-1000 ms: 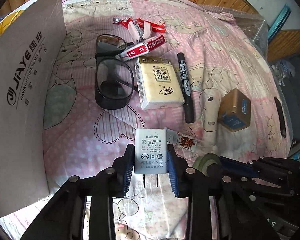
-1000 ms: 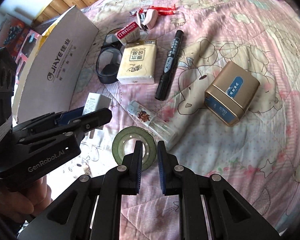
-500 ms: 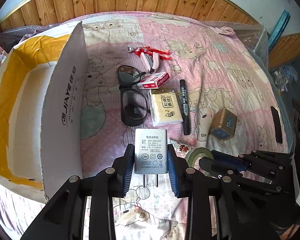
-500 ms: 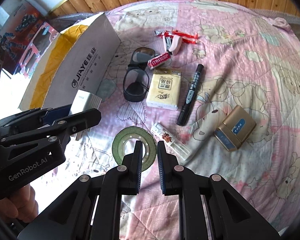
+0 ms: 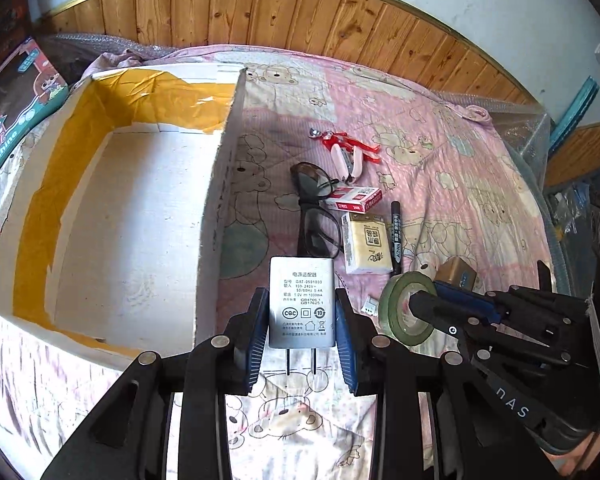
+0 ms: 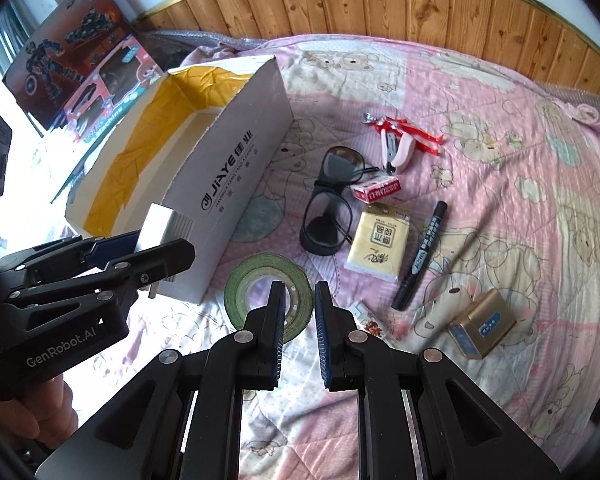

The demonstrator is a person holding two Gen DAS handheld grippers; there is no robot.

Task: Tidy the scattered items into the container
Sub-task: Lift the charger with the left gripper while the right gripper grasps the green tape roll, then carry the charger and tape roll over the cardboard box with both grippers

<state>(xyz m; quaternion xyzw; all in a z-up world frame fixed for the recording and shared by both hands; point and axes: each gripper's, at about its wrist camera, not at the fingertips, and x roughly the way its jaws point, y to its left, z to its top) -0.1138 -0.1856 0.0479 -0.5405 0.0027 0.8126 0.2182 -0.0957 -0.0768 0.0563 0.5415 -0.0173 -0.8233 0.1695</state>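
A bed under a pink quilt printed with cartoon bears [image 6: 480, 92] is filling both views, with a band of wooden wall panelling behind it. On the quilt a long white cardboard box lined with yellow tape [image 6: 236, 160] is lying open; its side is reading "JiAYE" above smaller lettering. The left tongs [image 5: 302, 326] are gripping a white wall charger with two plug pins [image 5: 302, 304], held just right of the box's near corner, above the quilt. Its label is showing "GAT-0501000", "100-240V~", "GB4706.1", "GB17625.1" and a CCC mark. The left tongs' body is reading "GenRobot.AI" in the right wrist view. The right tongs [image 6: 297, 328] are closed on the rim of a green roll of tape [image 6: 260, 276], which is hanging just right of the box's near end.

Right of the box, black-framed glasses [image 6: 328, 216], a red-and-white small carton [image 6: 376, 191], a yellow tissue pack with Chinese characters [image 6: 380, 242], a black marker pen [image 6: 420, 254], a pink stapler with red ribbon [image 6: 400, 144] and a gold tin with a blue label [image 6: 482, 322] are lying scattered.

Compared with a second ago, both tongs are riding higher and farther back: the box's empty inside is now showing in the left wrist view, and the tape roll is now off the quilt.
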